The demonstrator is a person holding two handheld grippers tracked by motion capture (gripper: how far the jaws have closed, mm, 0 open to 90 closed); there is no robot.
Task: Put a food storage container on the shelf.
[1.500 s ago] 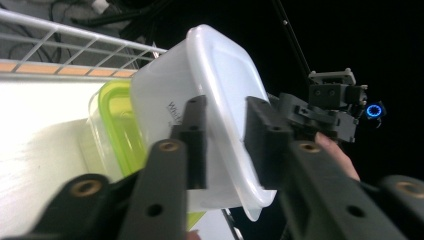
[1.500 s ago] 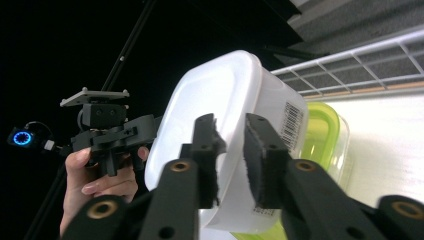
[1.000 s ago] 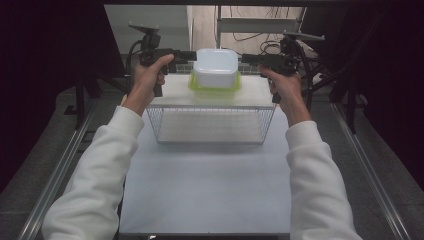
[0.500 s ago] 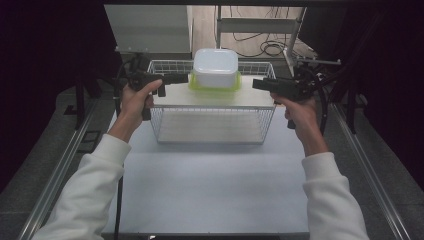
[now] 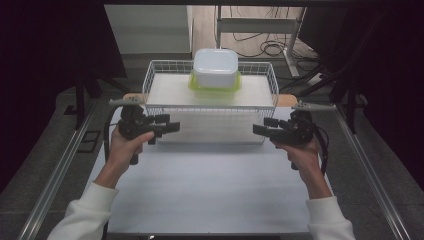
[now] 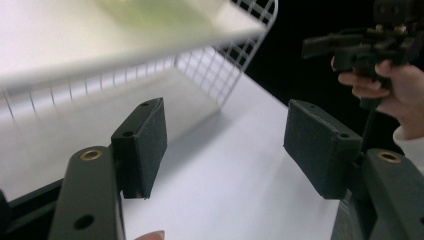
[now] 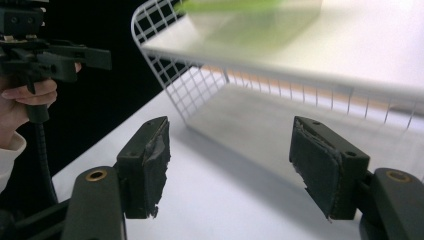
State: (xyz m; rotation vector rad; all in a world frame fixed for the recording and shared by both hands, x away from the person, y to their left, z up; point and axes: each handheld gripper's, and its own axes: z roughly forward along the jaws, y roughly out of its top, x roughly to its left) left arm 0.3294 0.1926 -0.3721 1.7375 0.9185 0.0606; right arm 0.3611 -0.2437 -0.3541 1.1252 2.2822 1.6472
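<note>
So the left gripper is sitting at the middle left of the high view, jaws spread wide with nothing between them, and the left hand is wrapping its handle from below. Over at the middle right, the right gripper is doing the same thing, jaws parted and empty, with the right hand gripping it. Both are pointing inward at each other, hovering over the white table just in front of the white wire basket, not touching it. In the left gripper view the basket is filling the upper left and the other gripper is showing at the upper right; in the right gripper view it's mirrored, basket upper right, other gripper upper left. Inside the basket, toward its far side at the top center of the high view, a white container is sitting on what looks like a green-rimmed lid or tray, though it's kinda blurry in the close views so I can't say exactly what that green part is.
</note>
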